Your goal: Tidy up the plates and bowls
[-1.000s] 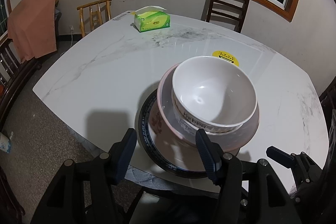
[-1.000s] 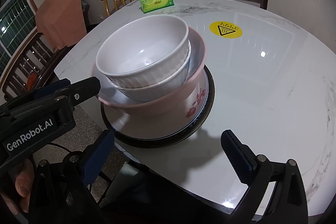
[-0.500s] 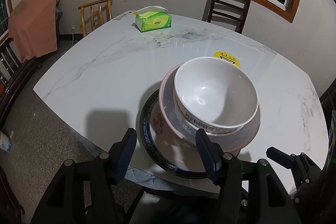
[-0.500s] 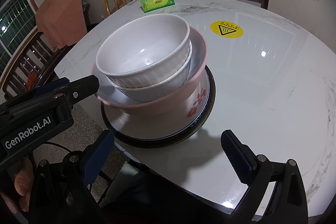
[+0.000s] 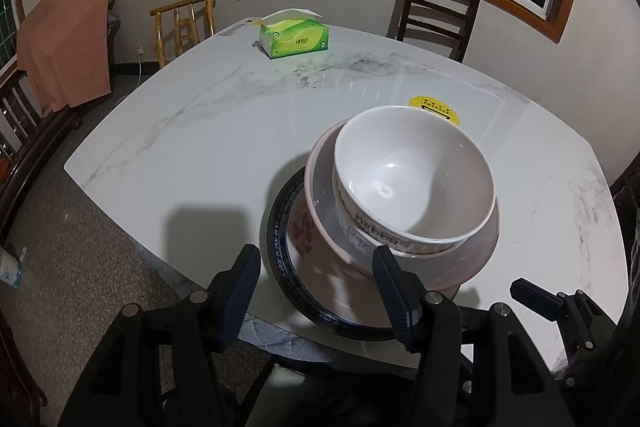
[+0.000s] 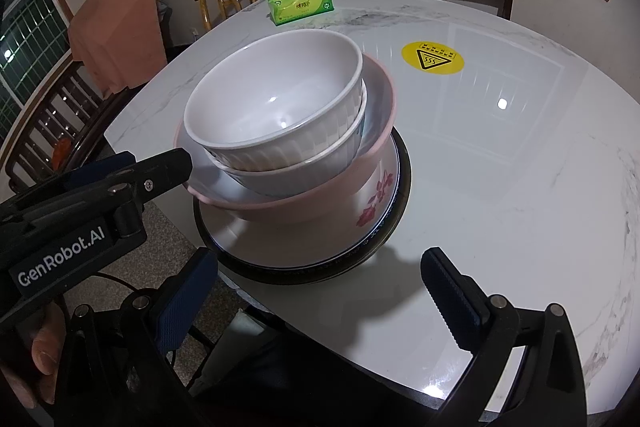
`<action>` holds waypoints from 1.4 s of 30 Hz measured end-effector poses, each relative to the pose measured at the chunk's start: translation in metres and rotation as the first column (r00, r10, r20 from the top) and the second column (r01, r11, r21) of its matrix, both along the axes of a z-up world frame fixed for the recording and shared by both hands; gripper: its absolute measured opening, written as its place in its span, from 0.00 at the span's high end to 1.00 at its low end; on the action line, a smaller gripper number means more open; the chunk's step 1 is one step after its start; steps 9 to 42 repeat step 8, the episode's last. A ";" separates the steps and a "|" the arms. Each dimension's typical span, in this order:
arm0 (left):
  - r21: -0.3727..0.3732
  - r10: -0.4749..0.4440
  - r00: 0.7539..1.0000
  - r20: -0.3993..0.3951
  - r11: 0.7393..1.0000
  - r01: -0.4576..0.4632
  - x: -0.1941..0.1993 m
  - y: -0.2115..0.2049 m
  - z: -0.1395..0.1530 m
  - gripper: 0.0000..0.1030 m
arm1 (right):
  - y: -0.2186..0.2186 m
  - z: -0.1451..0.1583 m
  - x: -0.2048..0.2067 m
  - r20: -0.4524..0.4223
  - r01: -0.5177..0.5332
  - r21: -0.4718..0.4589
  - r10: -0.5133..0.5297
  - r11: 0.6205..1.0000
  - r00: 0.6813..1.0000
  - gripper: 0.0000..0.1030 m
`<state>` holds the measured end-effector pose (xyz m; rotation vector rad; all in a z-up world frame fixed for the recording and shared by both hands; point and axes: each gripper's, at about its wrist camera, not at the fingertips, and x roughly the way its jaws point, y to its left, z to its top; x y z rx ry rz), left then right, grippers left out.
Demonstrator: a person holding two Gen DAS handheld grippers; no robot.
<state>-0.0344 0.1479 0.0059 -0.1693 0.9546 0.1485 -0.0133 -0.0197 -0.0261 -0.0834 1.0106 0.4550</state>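
Observation:
A stack of dishes stands near the front edge of the marble table. At the bottom is a dark-rimmed plate, then a flowered plate and a pink bowl. Above these a lettered white bowl holds a ribbed white bowl. My left gripper hangs open just in front of the stack, above the plate's near rim, holding nothing. My right gripper is open wide at the stack's right front and is also empty.
A green tissue box sits at the far side of the table and a yellow warning sticker lies behind the stack. Chairs ring the table; one at the left carries an orange cloth. A person's fingers hold the left gripper's handle.

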 end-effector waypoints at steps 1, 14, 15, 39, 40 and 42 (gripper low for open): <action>-0.002 -0.001 1.000 -0.001 1.000 0.001 0.000 0.000 0.000 0.42 | 0.000 0.000 0.000 -0.001 0.000 0.002 0.000 1.000 1.000 0.02; -0.003 0.003 1.000 0.001 1.000 -0.003 -0.001 0.001 -0.001 0.42 | 0.000 0.000 0.000 -0.002 0.000 0.003 0.000 1.000 1.000 0.02; -0.003 0.003 1.000 0.001 1.000 -0.003 -0.001 0.001 -0.001 0.42 | 0.000 0.000 0.000 -0.002 0.000 0.003 0.000 1.000 1.000 0.02; -0.003 0.003 1.000 0.001 1.000 -0.003 -0.001 0.001 -0.001 0.42 | 0.000 0.000 0.000 -0.002 0.000 0.003 0.000 1.000 1.000 0.02; -0.003 0.003 1.000 0.001 1.000 -0.003 -0.001 0.001 -0.001 0.42 | 0.000 0.000 0.000 -0.002 0.000 0.003 0.000 1.000 1.000 0.02; -0.003 0.003 1.000 0.001 1.000 -0.003 -0.001 0.001 -0.001 0.42 | 0.000 0.000 0.000 -0.002 0.000 0.003 0.000 1.000 1.000 0.02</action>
